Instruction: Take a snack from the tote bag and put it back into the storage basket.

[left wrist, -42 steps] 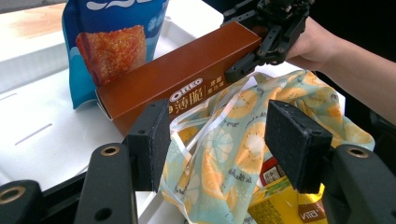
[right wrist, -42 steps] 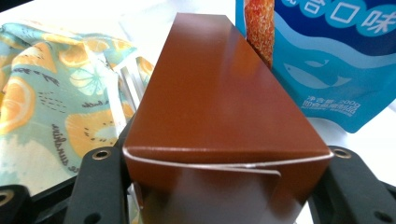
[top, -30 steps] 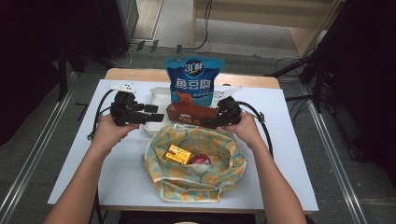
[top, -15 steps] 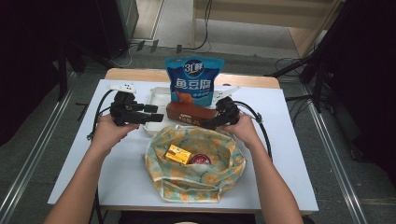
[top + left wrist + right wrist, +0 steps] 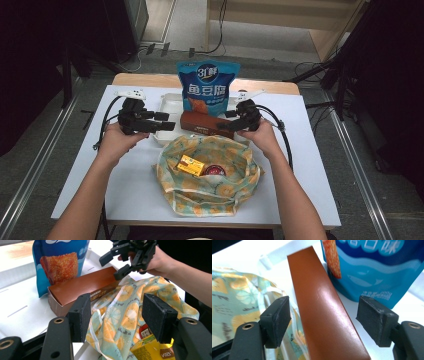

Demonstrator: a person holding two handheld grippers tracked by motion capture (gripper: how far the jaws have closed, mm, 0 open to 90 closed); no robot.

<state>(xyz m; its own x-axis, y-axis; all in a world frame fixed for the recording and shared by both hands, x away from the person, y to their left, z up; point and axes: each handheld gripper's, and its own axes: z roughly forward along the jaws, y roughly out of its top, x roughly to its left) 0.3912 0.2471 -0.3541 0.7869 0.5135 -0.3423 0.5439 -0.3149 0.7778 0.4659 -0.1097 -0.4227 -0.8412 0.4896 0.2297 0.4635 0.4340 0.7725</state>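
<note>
Right gripper [image 5: 324, 322] jaws wide astride brown box [image 5: 324, 322], seemingly untouched, left gripper [image 5: 117, 315] agape, empty

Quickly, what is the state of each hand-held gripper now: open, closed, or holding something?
Left hand-held gripper: open, holding nothing, jaws above the fabric bag.
Right hand-held gripper: open, jaws on either side of the brown box, not closed on it.

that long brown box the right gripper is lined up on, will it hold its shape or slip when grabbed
The brown box looks like thin carton with flat faces and crisp edges, so it should stay fairly stiff, though a hard squeeze might dent it. Its glossy surface could be slippery. The right hand-held gripper straddles its narrow width with jaws open, and gripped at one end the long box may droop.
</note>
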